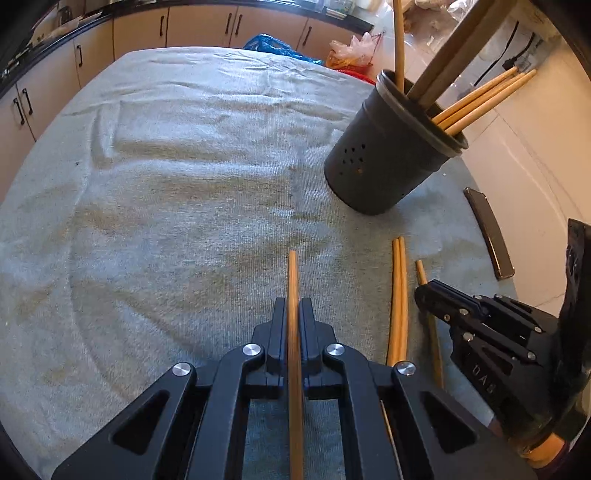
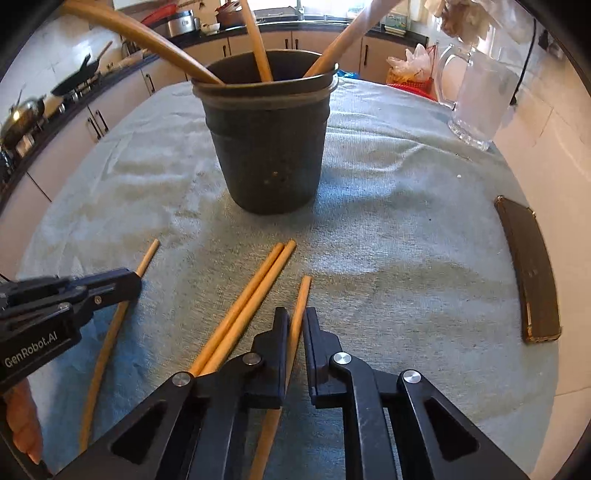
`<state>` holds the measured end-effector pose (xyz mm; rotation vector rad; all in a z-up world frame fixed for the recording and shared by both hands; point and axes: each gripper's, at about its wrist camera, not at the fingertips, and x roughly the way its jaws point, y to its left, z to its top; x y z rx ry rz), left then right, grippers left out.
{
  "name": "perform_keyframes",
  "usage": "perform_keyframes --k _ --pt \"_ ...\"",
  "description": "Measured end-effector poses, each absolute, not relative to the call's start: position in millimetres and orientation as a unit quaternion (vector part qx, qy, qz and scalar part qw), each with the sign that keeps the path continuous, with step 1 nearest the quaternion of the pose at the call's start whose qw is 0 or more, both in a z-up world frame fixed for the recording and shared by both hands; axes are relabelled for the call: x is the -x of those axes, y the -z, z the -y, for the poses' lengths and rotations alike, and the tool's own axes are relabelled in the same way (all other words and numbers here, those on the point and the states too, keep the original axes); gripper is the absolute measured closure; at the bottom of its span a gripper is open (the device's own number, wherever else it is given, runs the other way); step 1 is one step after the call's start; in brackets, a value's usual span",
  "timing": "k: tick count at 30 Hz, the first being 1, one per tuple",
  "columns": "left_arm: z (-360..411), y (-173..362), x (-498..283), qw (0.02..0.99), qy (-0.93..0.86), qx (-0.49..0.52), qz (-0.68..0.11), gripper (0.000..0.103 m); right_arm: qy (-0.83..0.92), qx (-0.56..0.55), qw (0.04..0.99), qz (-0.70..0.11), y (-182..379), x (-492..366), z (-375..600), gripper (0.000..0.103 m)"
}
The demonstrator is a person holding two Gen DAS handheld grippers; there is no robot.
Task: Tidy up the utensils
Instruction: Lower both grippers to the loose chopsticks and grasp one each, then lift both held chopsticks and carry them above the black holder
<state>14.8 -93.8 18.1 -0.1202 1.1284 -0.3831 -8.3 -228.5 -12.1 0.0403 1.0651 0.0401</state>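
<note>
On a table covered with a pale grey-green towel (image 1: 177,155), wooden chopsticks lie near a dark holder.

Left gripper (image 1: 294,314): jaws clenched on one chopstick (image 1: 293,280), which runs straight between the fingers and sticks out ahead over the towel. In the right wrist view the same tool (image 2: 125,278) comes in from the left edge, the stick's tip showing past it.

Right gripper (image 2: 295,325): jaws closed onto a second chopstick (image 2: 302,295); the left finger presses its side, and a thin gap shows at the right finger tip. Its tip points toward the holder. In the left wrist view this tool (image 1: 430,291) sits at the right over that stick.

A pair of chopsticks (image 2: 258,284) lies loose on the towel, side by side and touching, between the two grippers, just left of the right gripper's fingers.

Dark round utensil holder (image 2: 267,147) stands upright beyond the loose sticks, small holes low in its wall. It already holds several wooden handles (image 2: 258,44) leaning outward; the left wrist view shows more chopsticks (image 1: 484,99) fanned over its rim.

A dark phone (image 2: 528,273) lies flat near the towel's right edge, well apart from the sticks. A clear glass jug (image 2: 476,99) stands at the far right. Kitchen cabinets (image 1: 199,26) line the background.
</note>
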Motion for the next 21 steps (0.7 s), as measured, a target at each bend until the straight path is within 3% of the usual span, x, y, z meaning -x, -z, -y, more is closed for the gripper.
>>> perform_keyframes --k 10,21 --pt "73.4 -107.0 37.6 0.882 0.197 0.049 -0.426 0.098 -0.032 -0.03 0.914 -0.403 -61.1 50.0 235.7 0.096" --pt "74.3 -162.4 96.7 0.923 0.193 0.011 -0.332 0.098 -0.027 -0.025 0.949 -0.314 -119.2 115.7 236.0 0.096"
